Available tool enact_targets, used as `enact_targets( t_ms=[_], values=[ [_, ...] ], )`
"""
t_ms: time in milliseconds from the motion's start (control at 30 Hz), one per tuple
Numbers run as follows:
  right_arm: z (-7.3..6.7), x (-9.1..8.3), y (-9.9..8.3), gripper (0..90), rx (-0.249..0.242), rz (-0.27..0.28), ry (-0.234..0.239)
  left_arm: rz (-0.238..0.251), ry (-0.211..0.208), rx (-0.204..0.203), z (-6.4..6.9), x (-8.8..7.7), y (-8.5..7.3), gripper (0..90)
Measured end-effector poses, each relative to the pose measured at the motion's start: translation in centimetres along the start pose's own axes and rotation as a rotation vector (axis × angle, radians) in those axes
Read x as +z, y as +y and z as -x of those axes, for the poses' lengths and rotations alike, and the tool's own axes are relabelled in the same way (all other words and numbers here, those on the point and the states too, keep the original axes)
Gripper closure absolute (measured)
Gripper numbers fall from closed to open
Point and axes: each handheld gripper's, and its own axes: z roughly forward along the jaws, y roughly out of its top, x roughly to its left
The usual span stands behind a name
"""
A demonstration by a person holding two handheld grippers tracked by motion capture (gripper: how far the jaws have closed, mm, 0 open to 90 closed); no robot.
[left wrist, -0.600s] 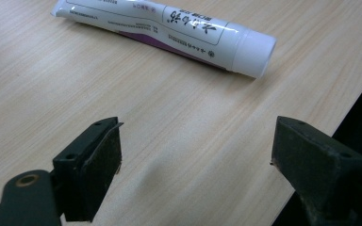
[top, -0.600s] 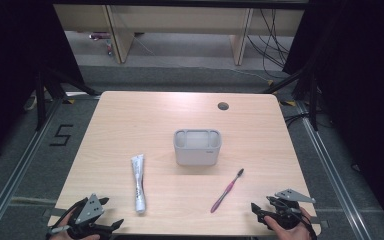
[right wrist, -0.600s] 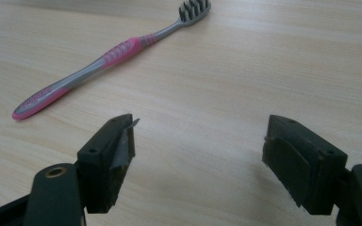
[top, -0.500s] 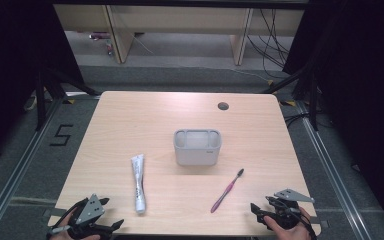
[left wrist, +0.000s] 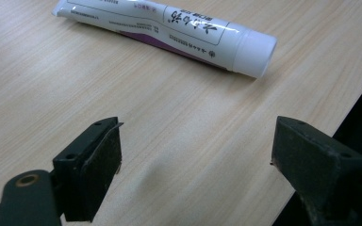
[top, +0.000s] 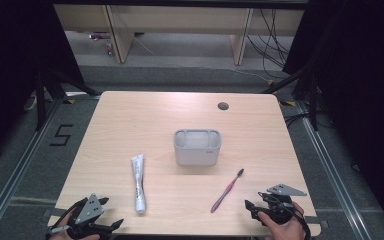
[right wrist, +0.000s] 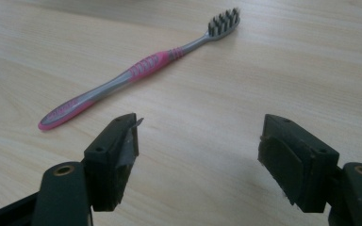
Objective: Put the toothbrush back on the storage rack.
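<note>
A white toothpaste tube (top: 139, 182) lies on the wooden table (top: 130, 125), left of centre, its cap toward the front edge. In the left gripper view the tube (left wrist: 169, 35) lies just ahead of the jaws. A pink and grey toothbrush (top: 227, 190) lies right of centre, bristles pointing away; the same toothbrush (right wrist: 136, 70) crosses the right gripper view. A grey holder (top: 197, 146) stands mid-table. My left gripper (top: 112, 225) rests at the front left corner, open and empty, its (left wrist: 195, 162) jaws wide apart. My right gripper (top: 252, 210) sits at the front right, open and empty, as its (right wrist: 198, 153) own view confirms.
A round cable hole (top: 223, 106) sits near the table's far edge. The floor to the left carries a painted "5" mark (top: 61, 135). Shelving legs and cables stand beyond the table. Bare wood lies between the tube, the holder and the brush.
</note>
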Motion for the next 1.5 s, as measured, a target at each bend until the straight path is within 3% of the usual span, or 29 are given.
enact_targets(
  t_ms=[133,167,233,267,467,500,567,633,700,733,767,800,833,900,967,1000,1033,1167,1200,1233,1267,1300,1333,1367,1400,1433,1500],
  values=[
    [-0.2,0.1,0.4,30.0,0.004,-0.016,-0.008,0.006,0.004,0.005,0.1,0.1,0.0,15.9],
    [-0.8,0.2,0.7,30.8,0.036,-0.036,-0.01,0.001,0.005,-0.001,0.2,0.1,0.0,15.9],
    [-1.0,0.5,0.9,30.8,0.039,-0.034,0.006,-0.004,0.005,0.003,0.1,0.1,0.0,15.9],
    [-0.9,0.8,1.5,30.8,-0.014,-0.068,0.011,0.013,-0.003,-0.012,0.1,0.2,-0.1,15.9],
    [-1.3,1.8,3.1,32.2,-0.021,-0.068,0.025,-0.001,0.017,0.003,-0.1,0.0,0.0,16.0],
    [-1.5,1.9,3.3,32.5,-0.026,-0.082,0.019,0.027,0.003,-0.016,0.1,0.2,-0.1,15.9],
    [-1.7,2.4,3.7,32.7,-0.041,-0.087,0.025,-0.005,-0.004,-0.006,0.0,0.0,0.0,15.9],
    [-2.3,2.9,3.9,32.7,-0.01,-0.091,0.041,-0.001,0.005,0.004,0.0,0.0,0.1,15.9],
    [-2.6,3.4,4.5,33.4,-0.058,-0.109,0.028,0.017,0.0,-0.017,0.2,0.0,0.0,15.9],
    [-2.6,3.4,4.5,33.4,-0.058,-0.109,0.028,0.019,0.0,-0.019,0.1,0.1,0.0,15.9],
    [-2.8,3.5,4.7,33.4,-0.057,-0.118,0.035,-0.009,0.004,0.002,-0.1,-0.1,0.0,15.9],
    [-3.1,3.5,4.9,33.1,-0.051,-0.132,0.012,0.02,0.004,-0.01,0.0,0.1,0.0,15.9],
    [-3.1,3.8,5.0,32.9,-0.061,-0.128,0.021,0.02,0.002,-0.008,0.0,0.1,0.0,15.9],
    [-3.3,4.0,5.3,33.0,-0.048,-0.14,-0.014,-0.006,-0.002,-0.001,0.0,0.0,0.0,15.9],
    [-3.3,4.1,5.4,33.0,-0.056,-0.136,-0.014,-0.007,-0.001,0.002,-0.1,0.1,0.0,15.9],
    [-3.5,4.2,5.4,33.0,-0.034,-0.144,0.001,0.021,-0.002,-0.011,0.0,0.2,0.0,15.9],
    [-3.5,4.3,5.5,33.0,-0.041,-0.148,-0.005,-0.008,0.004,-0.004,0.0,-0.1,0.0,15.9],
    [-4.2,5.2,5.6,32.6,-0.031,-0.149,0.002,0.009,-0.002,-0.001,0.0,0.1,0.0,15.9],
    [-4.2,5.3,5.7,32.6,-0.066,-0.159,-0.008,0.018,-0.005,-0.012,0.1,0.2,0.0,15.9],
    [-4.5,5.6,5.8,32.5,-0.059,-0.169,-0.001,0.015,-0.001,-0.007,0.1,0.2,0.0,15.9],
    [-4.5,5.8,5.8,32.1,-0.09,-0.159,-0.013,0.014,-0.003,-0.009,0.1,0.2,0.0,15.9],
    [-4.8,5.8,5.8,32.1,-0.06,-0.175,-0.011,-0.005,-0.005,0.005,0.0,0.1,0.0,15.9],
    [-4.7,6.0,5.9,31.9,-0.086,-0.171,-0.02,0.013,-0.002,-0.014,0.1,0.2,0.0,15.9],
    [-4.9,6.0,6.0,31.1,-0.076,-0.187,-0.021,0.016,-0.002,-0.02,0.1,0.2,0.0,15.9],
    [-5.2,6.1,6.0,30.2,-0.045,-0.193,-0.015,0.017,0.001,-0.014,0.1,0.2,0.0,15.9],
    [-4.9,6.2,6.2,30.1,-0.08,-0.181,-0.024,-0.011,-0.001,0.007,0.0,0.0,0.1,15.9],
    [-4.9,6.3,6.4,30.1,-0.051,-0.182,-0.021,-0.01,-0.009,0.007,0.0,0.0,0.0,15.9]
  ],
)
